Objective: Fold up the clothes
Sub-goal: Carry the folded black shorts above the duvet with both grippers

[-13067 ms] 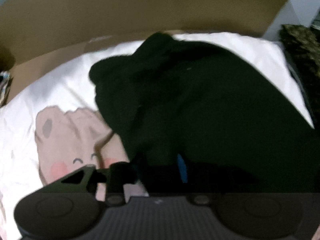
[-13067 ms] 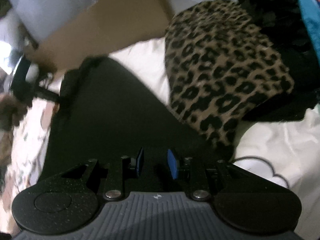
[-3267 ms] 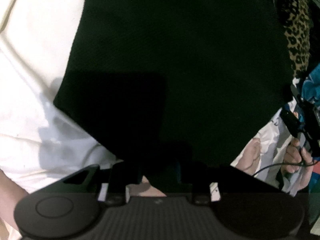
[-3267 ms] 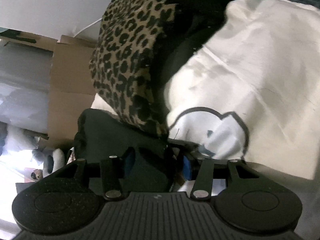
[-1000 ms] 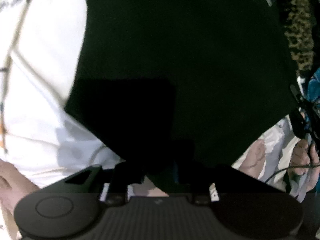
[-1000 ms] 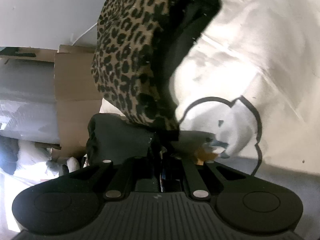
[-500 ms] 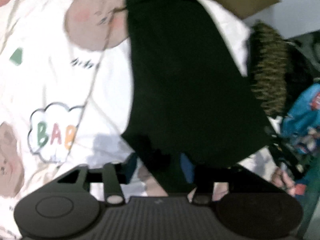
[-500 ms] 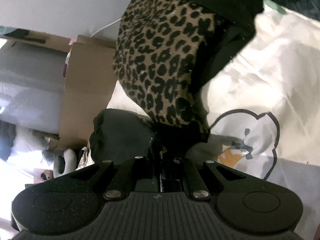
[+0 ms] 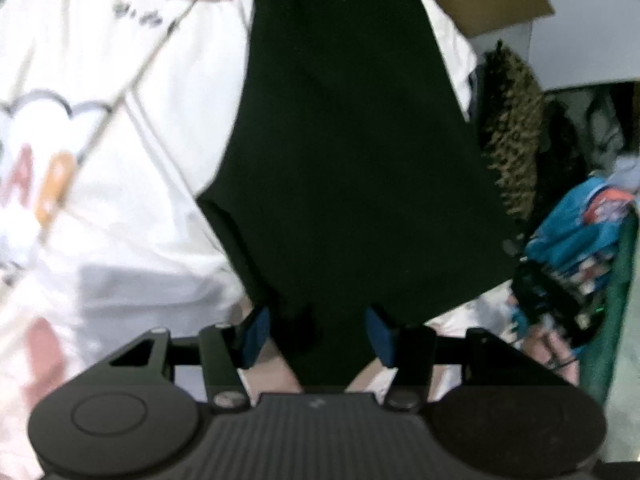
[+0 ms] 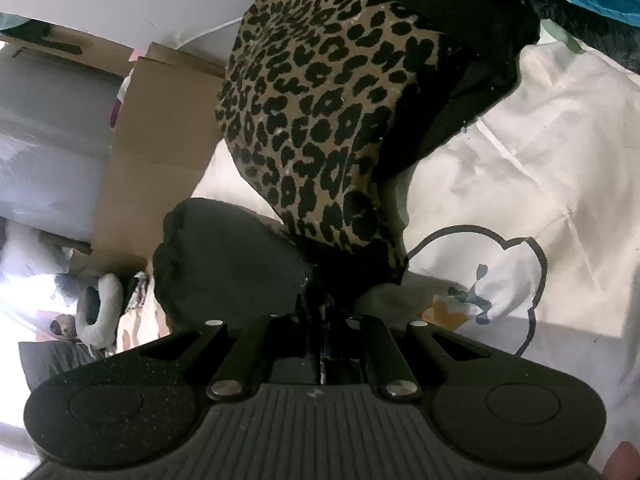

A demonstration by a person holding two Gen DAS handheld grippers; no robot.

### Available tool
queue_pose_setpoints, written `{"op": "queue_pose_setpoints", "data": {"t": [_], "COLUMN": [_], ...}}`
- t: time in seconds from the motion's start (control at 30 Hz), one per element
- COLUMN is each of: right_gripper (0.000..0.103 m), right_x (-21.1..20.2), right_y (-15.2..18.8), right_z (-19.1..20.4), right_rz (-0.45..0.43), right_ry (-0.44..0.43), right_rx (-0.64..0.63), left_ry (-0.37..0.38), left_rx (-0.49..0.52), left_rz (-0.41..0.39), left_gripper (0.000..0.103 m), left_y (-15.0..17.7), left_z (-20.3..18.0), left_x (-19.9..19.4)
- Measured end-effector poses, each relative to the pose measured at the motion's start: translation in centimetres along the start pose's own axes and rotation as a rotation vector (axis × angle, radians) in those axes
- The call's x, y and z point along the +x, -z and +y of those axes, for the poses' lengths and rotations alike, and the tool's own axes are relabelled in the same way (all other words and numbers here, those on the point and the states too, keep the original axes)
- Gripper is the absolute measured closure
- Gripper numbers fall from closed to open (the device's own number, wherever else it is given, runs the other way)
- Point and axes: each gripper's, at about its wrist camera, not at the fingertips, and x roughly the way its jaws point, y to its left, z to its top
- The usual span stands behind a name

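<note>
Two tools in my hands: the right tool (image 10: 326, 344) clenched on the black garment (image 9: 352, 152), the left tool (image 9: 316, 334) just parted, straddling its corner.

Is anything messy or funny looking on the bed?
Yes. The black garment hangs crooked: only the right gripper pinches it, while the left gripper's jaws have just been opening with cloth loose between them. A leopard-print piece lies heaped beside it.

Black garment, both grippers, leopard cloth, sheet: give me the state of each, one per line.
Black garment: spread on the sheet, one corner between the left gripper's pads, another pinched by the right gripper.
Left gripper: open, jaws just opened, pads clear of the cloth.
Right gripper: shut on the black garment.
Leopard cloth: folded, piled.
Sheet: creased.
</note>
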Motion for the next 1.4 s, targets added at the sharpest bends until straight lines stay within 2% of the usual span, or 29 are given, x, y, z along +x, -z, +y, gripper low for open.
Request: {"op": "queue_pose_setpoints", "data": {"t": [0.13,0.2,0.37,0.57,0.8,0.87,0.93,1.0,1.07,1.2,1.3,1.4], "right_gripper": [0.099,0.099,0.099,0.098,0.098,0.098,0.098,0.098,0.098,0.098,0.098,0.098], "right_x": [0.2,0.5,1.7,3.0,3.5,3.6,3.6,3.7,3.9,4.0,4.0,4.0], "right_y": [0.1,0.1,0.0,-0.6,-0.6,-0.5,-0.5,-0.5,-0.4,-0.4,-0.3,-0.4], "right_z": [0.4,1.1,3.4,4.7,5.4,5.3,5.0,4.9,4.9,4.7,4.5,4.4], "right_rz": [0.012,0.017,0.031,0.074,0.093,0.093,0.088,0.086,0.087,0.085,0.084,0.081], "right_ry": [0.052,0.109,0.266,0.367,0.411,0.414,0.41,0.407,0.406,0.403,0.402,0.399], "right_rx": [-0.024,-0.066,-0.168,-0.244,-0.275,-0.272,-0.256,-0.249,-0.261,-0.247,-0.24,-0.226], "left_ry": [0.075,0.128,0.169,0.19,0.239,0.244,0.271,0.304,0.343,0.404,0.425,0.432], "left_rx": [-0.044,-0.062,-0.05,-0.088,-0.121,-0.105,-0.07,-0.044,-0.042,-0.102,-0.117,-0.108], "left_rz": [-0.03,-0.028,-0.016,-0.023,-0.037,-0.038,-0.037,-0.037,-0.039,-0.052,-0.064,-0.033], "left_gripper": [0.046,0.046,0.046,0.046,0.047,0.045,0.038,0.038,0.039,0.041,0.048,0.054], "left_y": [1.5,2.0,2.9,3.4,4.1,4.0,4.0,3.9,3.7,3.6,4.2,5.0], "left_z": [1.4,2.0,2.4,3.9,5.5,5.3,5.1,5.2,5.5,6.2,6.4,6.0], "left_x": [1.1,2.2,4.9,6.9,6.0,6.3,6.5,7.0,7.4,7.8,8.1,8.9]}}
